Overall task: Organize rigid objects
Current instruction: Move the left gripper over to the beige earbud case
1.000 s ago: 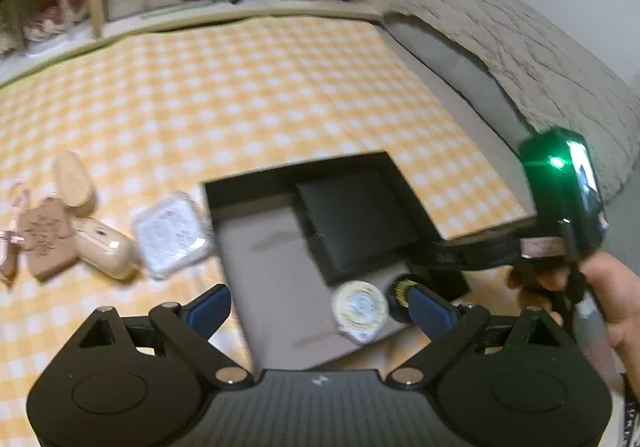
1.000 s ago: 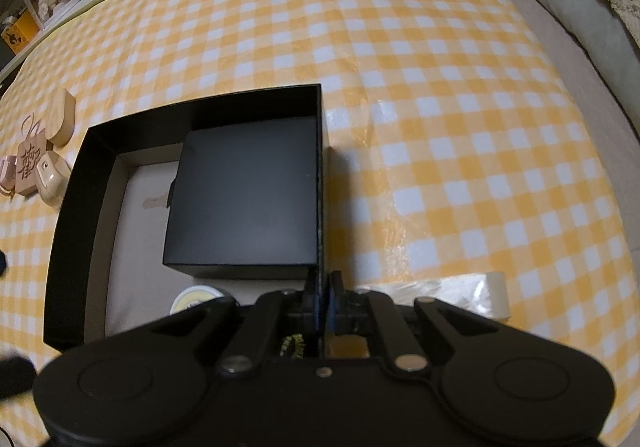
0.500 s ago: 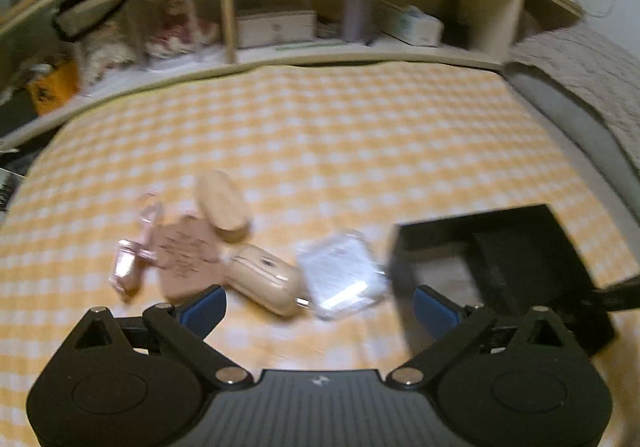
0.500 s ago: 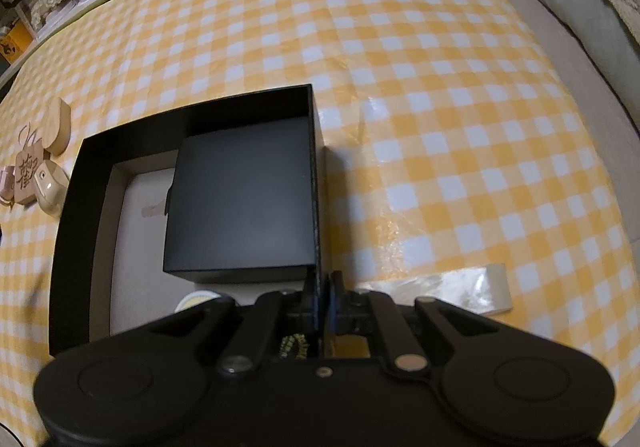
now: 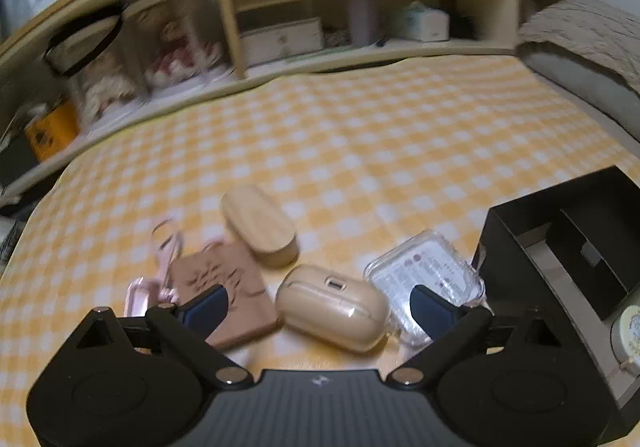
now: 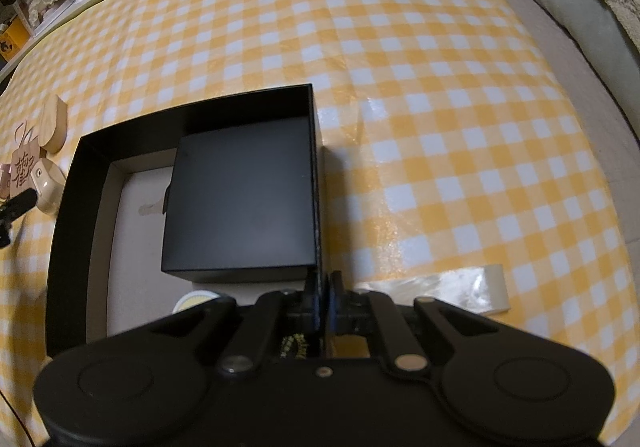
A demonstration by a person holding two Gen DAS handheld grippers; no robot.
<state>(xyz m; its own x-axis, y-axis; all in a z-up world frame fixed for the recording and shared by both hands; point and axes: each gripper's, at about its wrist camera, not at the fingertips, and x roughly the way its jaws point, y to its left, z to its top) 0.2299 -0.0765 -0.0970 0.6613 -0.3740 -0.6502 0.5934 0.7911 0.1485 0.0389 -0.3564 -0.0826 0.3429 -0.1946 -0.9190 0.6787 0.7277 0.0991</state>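
Note:
My left gripper (image 5: pixel 318 301) is open and hovers low over a beige earbud case (image 5: pixel 332 307) that lies between its fingers. A brown carved tag (image 5: pixel 228 295) with pink clips, an oval wooden box (image 5: pixel 260 223) and a clear plastic packet (image 5: pixel 428 279) lie around the case. The black tray (image 6: pixel 66 223) holds a smaller black box (image 6: pixel 240 203) and a round tin (image 6: pixel 192 301). My right gripper (image 6: pixel 322 287) is shut on the tray's right wall (image 6: pixel 318 215). The tray also shows in the left wrist view (image 5: pixel 508 259).
The table carries a yellow checked cloth (image 6: pixel 440 87). A strip of clear tape (image 6: pixel 460 287) lies on the cloth right of the tray. Wooden shelves (image 5: pixel 280 27) with boxes stand behind the table. A grey cushion (image 5: pixel 580 63) lies at the far right.
My left gripper has swung left from over the tray to the loose items and come down close over the earbud case. My right gripper has kept its hold on the tray wall.

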